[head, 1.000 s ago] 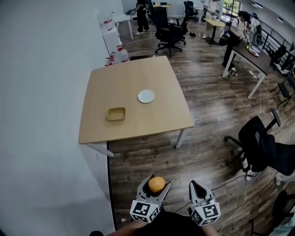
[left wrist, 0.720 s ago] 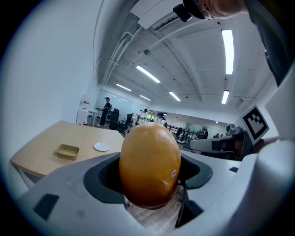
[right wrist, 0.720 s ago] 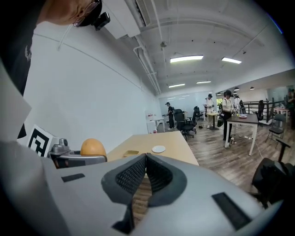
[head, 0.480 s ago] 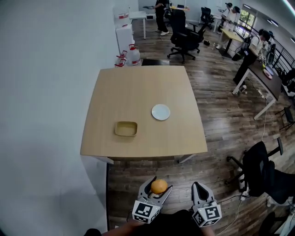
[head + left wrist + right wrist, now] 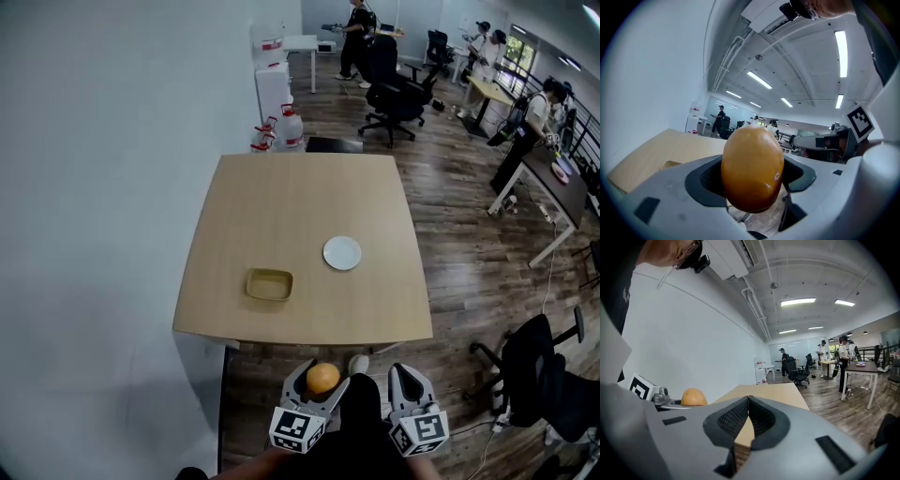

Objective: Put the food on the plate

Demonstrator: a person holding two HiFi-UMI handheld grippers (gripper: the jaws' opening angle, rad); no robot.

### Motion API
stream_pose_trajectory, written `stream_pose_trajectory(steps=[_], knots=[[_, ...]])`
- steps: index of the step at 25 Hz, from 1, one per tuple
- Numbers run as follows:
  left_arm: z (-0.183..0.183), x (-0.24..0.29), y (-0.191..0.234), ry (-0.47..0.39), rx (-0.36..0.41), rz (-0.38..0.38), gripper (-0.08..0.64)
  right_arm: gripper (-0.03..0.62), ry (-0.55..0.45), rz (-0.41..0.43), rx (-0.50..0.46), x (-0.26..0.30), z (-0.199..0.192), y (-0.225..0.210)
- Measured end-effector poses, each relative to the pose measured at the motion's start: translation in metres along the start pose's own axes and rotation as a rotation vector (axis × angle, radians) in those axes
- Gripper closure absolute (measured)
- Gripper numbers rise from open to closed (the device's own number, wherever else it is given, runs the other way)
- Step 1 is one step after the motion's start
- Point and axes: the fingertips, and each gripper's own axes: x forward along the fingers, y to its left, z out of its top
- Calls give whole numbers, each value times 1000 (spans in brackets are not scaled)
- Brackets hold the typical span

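An orange, egg-shaped piece of food [image 5: 322,378] [image 5: 752,168] is clamped between the jaws of my left gripper [image 5: 319,382], held low in front of the table's near edge. It also shows as an orange dome [image 5: 693,397] in the right gripper view. My right gripper [image 5: 406,382] [image 5: 749,413] hangs beside it, jaws pressed together with nothing between them. A small white plate [image 5: 342,252] lies right of centre on the wooden table [image 5: 300,206]. A shallow tan dish [image 5: 269,284] sits nearer the front edge, left of the plate.
A white wall [image 5: 103,187] runs along the table's left side. Water jugs [image 5: 281,131] stand behind the table. Black office chairs [image 5: 398,94] [image 5: 539,375] stand behind and to the right. People are at desks [image 5: 553,178] in the far right of the room.
The view has advanced toward the table, which now sits lower and closer in the head view. Both grippers keep their places and states, with the food still held in the left one.
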Motion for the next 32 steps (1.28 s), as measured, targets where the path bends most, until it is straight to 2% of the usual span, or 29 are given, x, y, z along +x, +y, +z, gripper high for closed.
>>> stream_pose_trajectory(steps=[7,13,17,20,22,24,26,32], knots=[[28,53,29,-33,55,49,236,532,-63,85,-6,60,29,-25],[32,123,50,7,25,34,236,532,-75,97,9,113,57,-73],[34,164,64,48,9,67,237,532,-88,135,4,144,77,-97],[42,197,81,52,10,93,236,532,-54,143,-13,173,80,-116],[44,213,92,39,41,120,236,532,-26,156,-30,190,79,-123],[40,229,105,37,70,145,236,532,-16,180,-60,205,76,-127],[32,249,119,48,63,171,237,532,-6,203,-86,221,69,-132],[-3,293,157,133,25,257,237,532,38,280,-57,252,56,-146]])
